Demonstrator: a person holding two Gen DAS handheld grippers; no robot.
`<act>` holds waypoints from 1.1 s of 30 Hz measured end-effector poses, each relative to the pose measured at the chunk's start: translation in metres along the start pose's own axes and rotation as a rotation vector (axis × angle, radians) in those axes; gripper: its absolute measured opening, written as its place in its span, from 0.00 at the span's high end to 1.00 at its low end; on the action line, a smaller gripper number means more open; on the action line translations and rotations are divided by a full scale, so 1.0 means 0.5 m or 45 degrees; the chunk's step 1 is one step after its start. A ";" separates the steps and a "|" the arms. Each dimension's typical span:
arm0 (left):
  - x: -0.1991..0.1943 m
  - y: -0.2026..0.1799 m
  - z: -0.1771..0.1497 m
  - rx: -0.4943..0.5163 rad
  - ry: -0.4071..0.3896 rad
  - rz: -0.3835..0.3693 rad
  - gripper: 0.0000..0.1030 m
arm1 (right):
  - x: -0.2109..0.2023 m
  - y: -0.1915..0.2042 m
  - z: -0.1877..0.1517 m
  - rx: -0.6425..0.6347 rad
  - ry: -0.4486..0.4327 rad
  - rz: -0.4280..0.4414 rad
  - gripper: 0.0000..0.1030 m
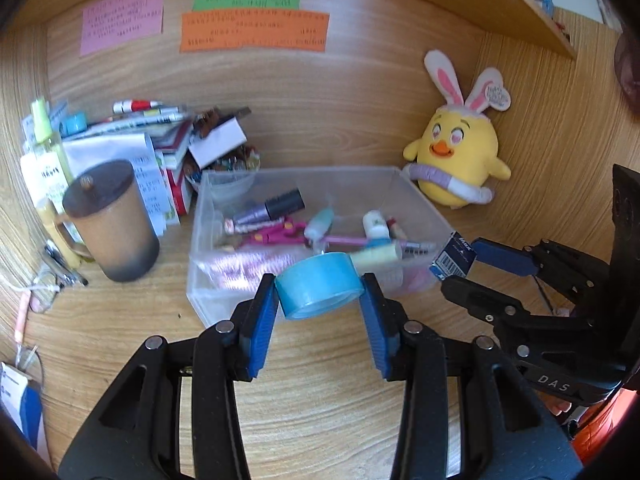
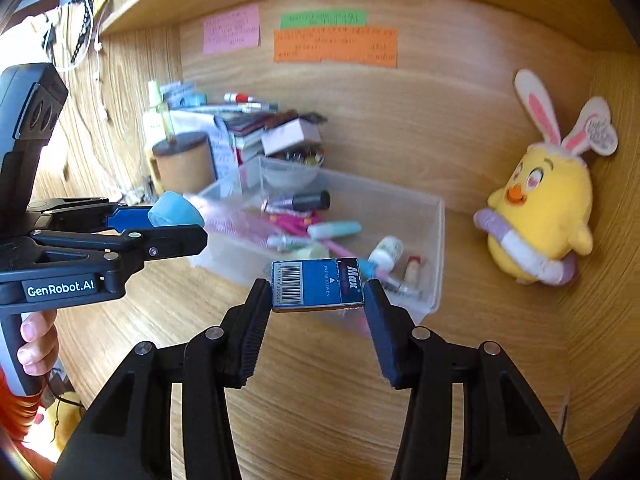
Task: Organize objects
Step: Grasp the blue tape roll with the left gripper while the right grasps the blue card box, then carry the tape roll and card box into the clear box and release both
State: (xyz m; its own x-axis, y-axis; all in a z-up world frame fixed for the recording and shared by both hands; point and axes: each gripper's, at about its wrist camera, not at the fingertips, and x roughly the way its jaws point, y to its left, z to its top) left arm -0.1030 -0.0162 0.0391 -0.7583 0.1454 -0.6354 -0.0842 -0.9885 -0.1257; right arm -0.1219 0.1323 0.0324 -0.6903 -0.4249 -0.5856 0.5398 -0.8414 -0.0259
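Note:
My left gripper (image 1: 320,294) is shut on a light blue tape roll (image 1: 318,284) and holds it just above the near edge of the clear plastic bin (image 1: 424,204). The bin holds pens, markers, a glue stick and small tubes. My right gripper (image 2: 318,294) is shut on a small blue "Max" staples box (image 2: 317,286) and holds it over the bin's near right corner (image 2: 438,248). In the left wrist view the right gripper (image 1: 456,270) comes in from the right with the box (image 1: 454,254). In the right wrist view the left gripper (image 2: 176,220) shows at left with the tape roll (image 2: 174,210).
A brown lidded mug (image 1: 110,220) stands left of the bin, with a pile of books, papers, bottles and markers (image 1: 160,140) behind it. A yellow chick plush (image 1: 456,156) leans in the right corner. Coloured notes (image 1: 256,32) hang on the wooden back wall. A shelf runs overhead.

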 end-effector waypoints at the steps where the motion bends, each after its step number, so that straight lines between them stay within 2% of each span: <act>1: -0.004 0.003 0.008 0.000 -0.012 -0.001 0.60 | -0.002 -0.003 0.008 0.006 -0.012 -0.006 0.57; 4: -0.002 0.006 0.033 0.004 -0.034 0.005 0.60 | 0.000 -0.015 0.028 0.032 -0.032 -0.026 0.57; 7: 0.025 0.001 0.048 0.025 -0.005 -0.012 0.60 | 0.021 -0.034 0.039 0.064 -0.026 -0.052 0.57; 14: 0.104 -0.012 0.061 0.051 0.084 -0.012 0.60 | 0.098 -0.072 0.035 0.118 0.084 -0.075 0.57; 20: 0.148 -0.013 0.067 0.054 0.147 -0.024 0.59 | 0.130 -0.075 0.028 0.114 0.141 -0.075 0.57; 24: 0.143 -0.012 0.068 0.049 0.135 -0.042 0.48 | 0.129 -0.073 0.031 0.106 0.149 -0.068 0.55; 30: 0.104 -0.014 0.069 0.068 0.074 -0.037 0.46 | 0.106 -0.063 0.036 0.087 0.125 -0.056 0.54; 33: 0.078 -0.013 0.064 0.075 0.033 -0.027 0.39 | 0.085 -0.057 0.037 0.081 0.101 -0.046 0.53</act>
State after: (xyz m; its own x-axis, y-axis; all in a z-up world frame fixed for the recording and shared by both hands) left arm -0.1525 -0.0057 0.0396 -0.7392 0.1664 -0.6526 -0.1383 -0.9858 -0.0948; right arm -0.1755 0.1320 0.0236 -0.6671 -0.3685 -0.6474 0.4821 -0.8761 0.0020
